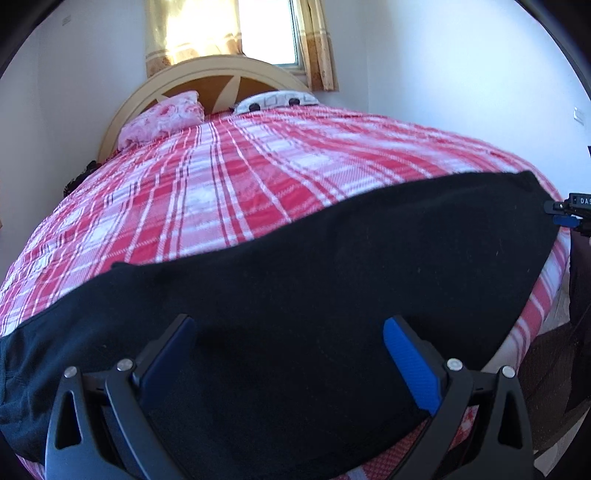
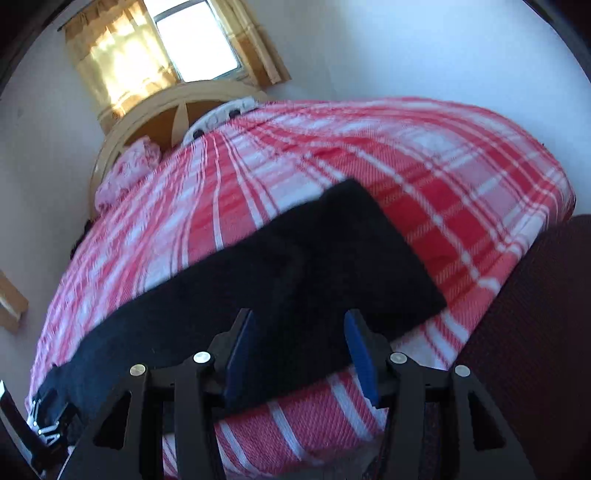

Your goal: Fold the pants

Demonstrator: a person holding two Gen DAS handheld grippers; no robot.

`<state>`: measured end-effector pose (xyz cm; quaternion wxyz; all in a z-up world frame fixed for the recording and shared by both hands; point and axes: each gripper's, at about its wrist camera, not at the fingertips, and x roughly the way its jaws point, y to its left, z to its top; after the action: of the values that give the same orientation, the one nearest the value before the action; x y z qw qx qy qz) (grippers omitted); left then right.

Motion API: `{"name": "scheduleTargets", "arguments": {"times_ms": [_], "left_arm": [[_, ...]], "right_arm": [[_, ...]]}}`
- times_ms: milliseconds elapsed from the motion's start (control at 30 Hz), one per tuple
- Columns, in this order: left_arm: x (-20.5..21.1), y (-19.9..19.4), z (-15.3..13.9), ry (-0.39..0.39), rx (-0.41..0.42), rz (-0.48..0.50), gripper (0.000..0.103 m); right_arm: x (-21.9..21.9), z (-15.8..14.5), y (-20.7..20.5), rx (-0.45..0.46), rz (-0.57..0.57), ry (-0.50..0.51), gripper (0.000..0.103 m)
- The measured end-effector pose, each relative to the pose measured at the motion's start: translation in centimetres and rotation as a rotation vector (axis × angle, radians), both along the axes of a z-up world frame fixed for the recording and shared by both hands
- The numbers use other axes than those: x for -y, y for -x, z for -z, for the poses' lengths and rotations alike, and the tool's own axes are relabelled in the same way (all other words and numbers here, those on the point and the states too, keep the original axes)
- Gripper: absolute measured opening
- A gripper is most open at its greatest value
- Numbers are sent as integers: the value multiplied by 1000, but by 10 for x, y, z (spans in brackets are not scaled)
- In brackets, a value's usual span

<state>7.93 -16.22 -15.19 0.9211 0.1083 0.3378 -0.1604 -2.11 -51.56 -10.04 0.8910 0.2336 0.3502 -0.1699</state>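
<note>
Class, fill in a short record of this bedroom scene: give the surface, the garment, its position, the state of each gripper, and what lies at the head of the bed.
surface: bed with red and white checked cover
garment: black pants
position: laid flat across the near edge of the bed
left gripper: fingers apart over the pants, not pinching
right gripper: fingers apart above the pants' end
head of bed: pink pillow, arched headboard, window

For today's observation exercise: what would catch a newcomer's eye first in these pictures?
The bold red-and-white checked bedspread fills most of both views. Black pants lie flat in a long band across its near edge, directly ahead of both claws, whose blue-padded fingers stand apart. Behind, a bright window with yellow curtains glows above the curved headboard.
</note>
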Motion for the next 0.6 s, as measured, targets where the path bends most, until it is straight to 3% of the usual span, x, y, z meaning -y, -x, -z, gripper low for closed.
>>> {"name": "scheduleTargets", "arguments": {"times_ms": [100,267,400,500,600], "left_arm": [[-2,1,3,4,-1,4,103],[-4,6,2,1,-6,9,103],[-11,12,8,4,18,33,103],[-11,15,7,-1,25,38,103],[-14,15,-1,17,3,18,103]], "right_arm": [[-2,7,-8,-40,-11,11,53],[7,9,-2,-19,19,-18,53],[-2,1,0,-39,24,53,53],[-22,2,-11,-80,-59,85,53],[-40,5,-21,-148,-76,202,55]]}}
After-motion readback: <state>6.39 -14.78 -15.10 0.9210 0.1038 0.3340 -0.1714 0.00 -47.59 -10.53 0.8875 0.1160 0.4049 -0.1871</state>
